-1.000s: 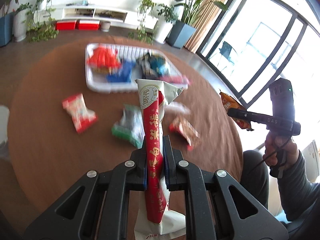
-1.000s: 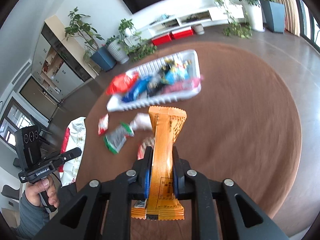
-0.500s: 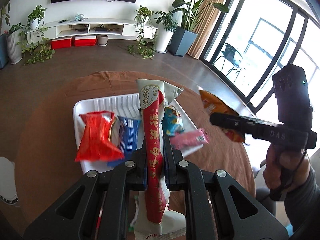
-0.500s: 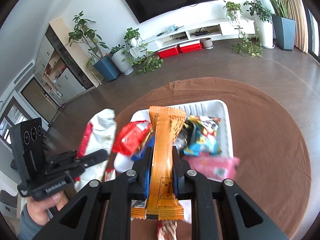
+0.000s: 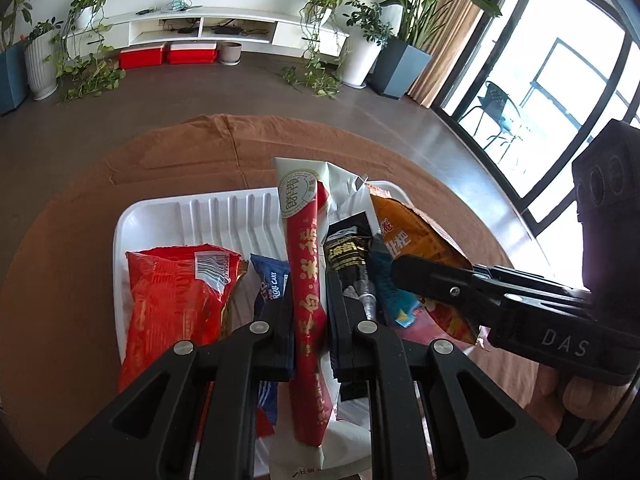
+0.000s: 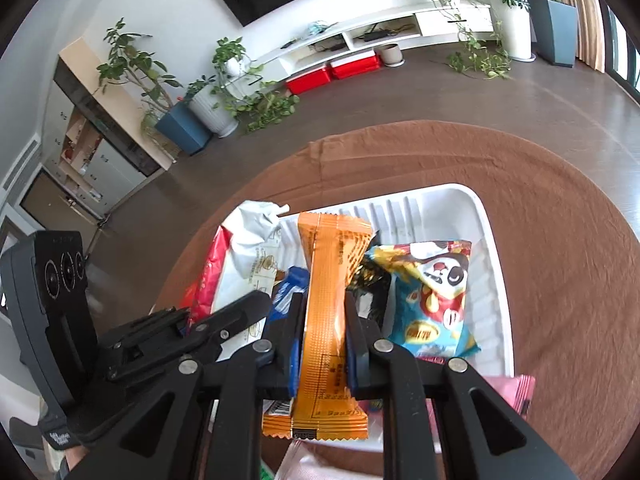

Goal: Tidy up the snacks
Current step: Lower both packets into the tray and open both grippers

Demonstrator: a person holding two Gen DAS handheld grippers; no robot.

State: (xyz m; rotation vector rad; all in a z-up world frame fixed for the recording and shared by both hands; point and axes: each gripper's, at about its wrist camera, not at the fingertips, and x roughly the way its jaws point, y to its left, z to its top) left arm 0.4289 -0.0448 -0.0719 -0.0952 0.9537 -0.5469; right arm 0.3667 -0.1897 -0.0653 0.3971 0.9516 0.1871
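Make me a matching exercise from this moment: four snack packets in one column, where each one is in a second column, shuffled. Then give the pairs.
1. orange packet
2. red-and-white packet
3. panda packet
4. big red packet

A. lying in the white tray, left side in the left wrist view
B. clamped in the left gripper
C. clamped in the right gripper
D. lying in the tray, right side in the right wrist view

Pairs: 1-C, 2-B, 3-D, 4-A

Left gripper [image 5: 308, 316] — jaws clamped, both pads pressed flat against a held packet, fingers angled downward. Right gripper [image 6: 322, 330] — jaws likewise closed tight on a held packet, pointing downward. The two grippers sit close side by side; a hand [image 5: 560, 396] grips the right one's handle from below.
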